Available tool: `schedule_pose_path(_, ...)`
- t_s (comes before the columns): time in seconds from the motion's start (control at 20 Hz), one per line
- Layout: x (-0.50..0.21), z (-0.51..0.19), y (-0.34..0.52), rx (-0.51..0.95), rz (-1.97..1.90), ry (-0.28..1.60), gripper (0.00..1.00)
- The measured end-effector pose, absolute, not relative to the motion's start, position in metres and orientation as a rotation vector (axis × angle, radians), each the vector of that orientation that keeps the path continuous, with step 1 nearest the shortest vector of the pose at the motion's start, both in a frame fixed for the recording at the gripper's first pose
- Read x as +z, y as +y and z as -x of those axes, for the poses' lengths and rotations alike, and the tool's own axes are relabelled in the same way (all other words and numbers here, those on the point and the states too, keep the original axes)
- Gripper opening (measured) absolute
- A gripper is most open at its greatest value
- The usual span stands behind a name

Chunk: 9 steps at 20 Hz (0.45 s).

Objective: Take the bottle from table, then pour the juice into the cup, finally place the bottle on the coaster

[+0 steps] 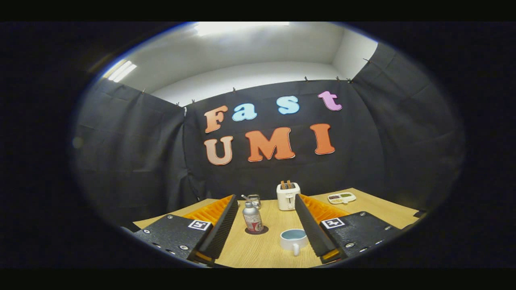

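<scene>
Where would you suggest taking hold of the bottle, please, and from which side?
Grip the bottle around its straight body, below the narrow neck, coming in level from the front. It stands upright on the coaster between the open gripper jaws, nothing touching it. The cup sits to its right, so keep the approach straight.

Jaws wide apart; bottle (252, 217) on coaster (256, 231), cup (294, 239) between them

Black cloth (133, 161) hung around me on three sides, pinned along its top edge. Above it I saw pale walls (250, 76) and a white ceiling (242, 44), with bright light panels (121, 70) glowing overhead. Below me lay a light wooden table (262, 245).
</scene>
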<state>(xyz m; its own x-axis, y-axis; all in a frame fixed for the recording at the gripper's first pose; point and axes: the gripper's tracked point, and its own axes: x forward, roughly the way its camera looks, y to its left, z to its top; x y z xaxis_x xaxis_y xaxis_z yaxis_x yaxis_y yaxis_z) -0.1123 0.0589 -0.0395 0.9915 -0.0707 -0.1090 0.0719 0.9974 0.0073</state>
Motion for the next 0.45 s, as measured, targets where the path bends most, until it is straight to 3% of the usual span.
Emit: schedule_pose_path(0.45, -0.031, 0.128, 0.031, -0.132, 0.059, 0.120, 0.84)
